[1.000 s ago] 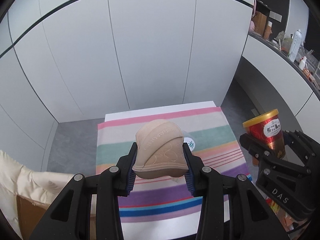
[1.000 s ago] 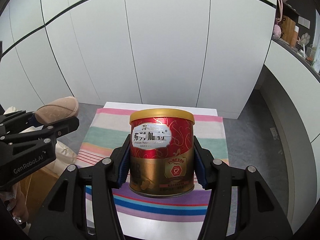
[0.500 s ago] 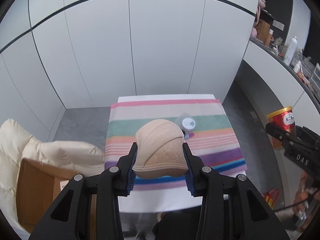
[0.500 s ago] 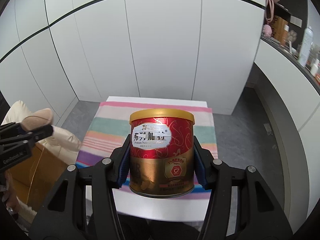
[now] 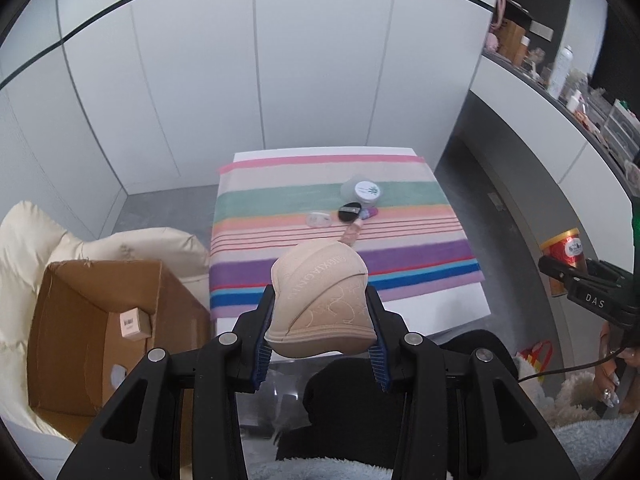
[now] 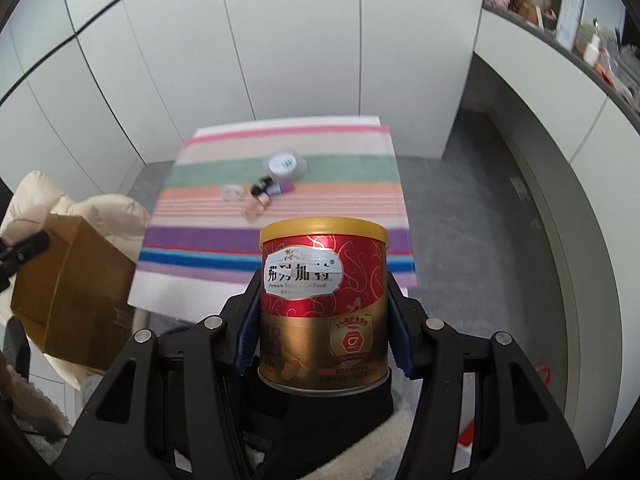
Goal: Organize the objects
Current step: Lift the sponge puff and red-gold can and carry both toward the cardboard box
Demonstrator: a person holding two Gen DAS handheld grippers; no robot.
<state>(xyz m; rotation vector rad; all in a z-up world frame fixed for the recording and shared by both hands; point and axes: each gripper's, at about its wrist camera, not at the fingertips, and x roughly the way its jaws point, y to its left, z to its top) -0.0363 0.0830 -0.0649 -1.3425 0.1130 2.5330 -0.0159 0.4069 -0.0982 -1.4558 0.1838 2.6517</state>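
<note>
Beige padded fabric piece, embroidered with lettering, sits clamped between the blue pads of the left gripper in the left wrist view. The gripper tilts steeply downward, held in the air off the near edge of a small table covered by a striped cloth. On the cloth lie a white-lidded jar, a black compact, a clear small case and a pink tube, close together near the middle. To the left stands an open cardboard box with a small carton inside, beside a cream quilted cushion. At the far right edge the right gripper appears, carrying a can.

In the right wrist view, the right gripper also points steeply down, off the table's near edge, its pads pressed on both sides of a red and gold can held upright. At the left edge the left gripper's tip shows with its beige load, over the cardboard box.
</note>
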